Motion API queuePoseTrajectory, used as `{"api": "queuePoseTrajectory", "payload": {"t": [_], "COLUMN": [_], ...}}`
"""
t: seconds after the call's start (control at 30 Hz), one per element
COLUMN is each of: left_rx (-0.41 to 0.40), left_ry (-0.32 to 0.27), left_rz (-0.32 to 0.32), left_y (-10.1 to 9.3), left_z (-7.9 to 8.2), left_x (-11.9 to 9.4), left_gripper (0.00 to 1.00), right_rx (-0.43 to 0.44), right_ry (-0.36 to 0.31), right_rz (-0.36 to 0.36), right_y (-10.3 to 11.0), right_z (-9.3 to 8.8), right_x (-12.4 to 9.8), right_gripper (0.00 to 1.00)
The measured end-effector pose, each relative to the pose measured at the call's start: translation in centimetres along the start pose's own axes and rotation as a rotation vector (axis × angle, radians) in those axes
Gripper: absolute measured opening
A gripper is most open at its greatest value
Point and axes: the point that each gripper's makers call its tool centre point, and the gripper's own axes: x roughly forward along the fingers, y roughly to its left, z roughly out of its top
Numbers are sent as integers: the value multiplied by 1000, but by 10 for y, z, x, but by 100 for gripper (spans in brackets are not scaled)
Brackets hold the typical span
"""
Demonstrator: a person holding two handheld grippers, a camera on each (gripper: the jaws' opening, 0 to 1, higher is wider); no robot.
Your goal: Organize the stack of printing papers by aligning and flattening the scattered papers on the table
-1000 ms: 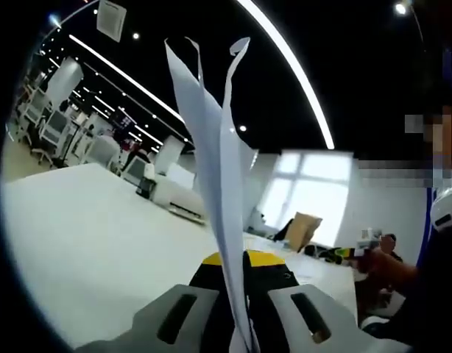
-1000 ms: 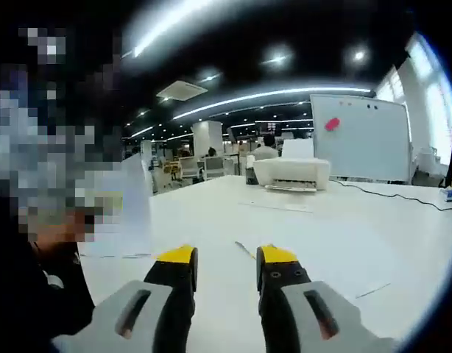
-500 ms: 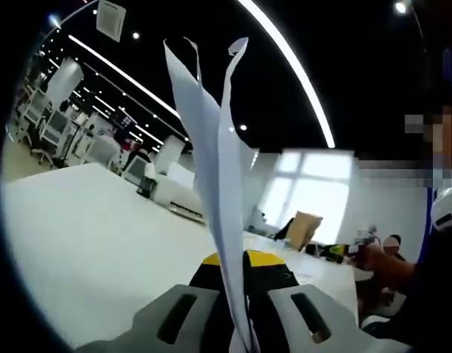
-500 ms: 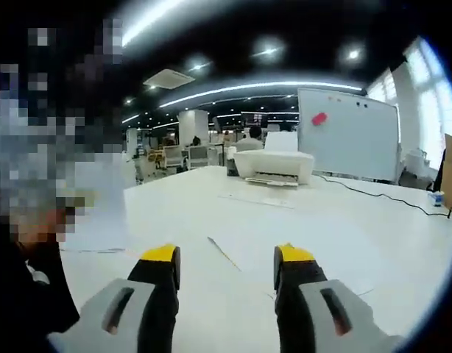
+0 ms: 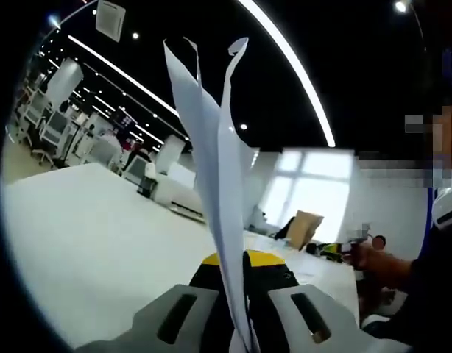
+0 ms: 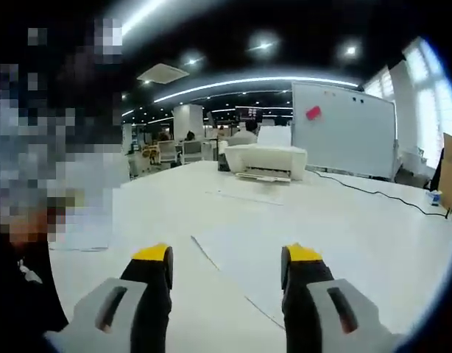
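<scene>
In the left gripper view my left gripper (image 5: 235, 259) is shut on several white paper sheets (image 5: 211, 154) that stand upright, edge-on, fanning apart at the top. In the right gripper view my right gripper (image 6: 227, 256) is open, jaws wide apart and nothing between them, low above the white table (image 6: 373, 235). A flat sheet of paper (image 6: 241, 257) lies on the table just ahead of the jaws. Another sheet (image 6: 244, 197) lies farther off, in front of the printer. The held sheets (image 6: 93, 202) show at the left, partly behind mosaic.
A white printer (image 6: 266, 160) sits at the table's far side, with a whiteboard (image 6: 344, 129) behind it and a black cable (image 6: 373, 193) trailing right. The printer (image 5: 174, 195) also appears past the held sheets. The person's dark sleeve (image 6: 23, 294) fills the lower left.
My right gripper's jaws have spread wider and the view has moved forward and down toward the flat sheet. My left gripper holds the sheets still.
</scene>
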Motion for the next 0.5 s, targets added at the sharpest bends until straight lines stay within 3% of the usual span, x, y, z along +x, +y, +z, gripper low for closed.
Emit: {"api": "queuePoseTrajectory", "payload": {"t": [0.4,0.5], "left_rx": [-1,0], "left_ry": [2,3], "left_rz": [1,2], "left_y": [0,1], "left_z": [0,-1], "left_x": [0,0], "left_gripper": [6,6], "right_rx": [-4,-6], "right_ry": [27,27], "right_rz": [-42,-66], "right_y": [-26,-42], "right_z": [-4,-3], "right_x": [11,14], "right_gripper": [74,76]}}
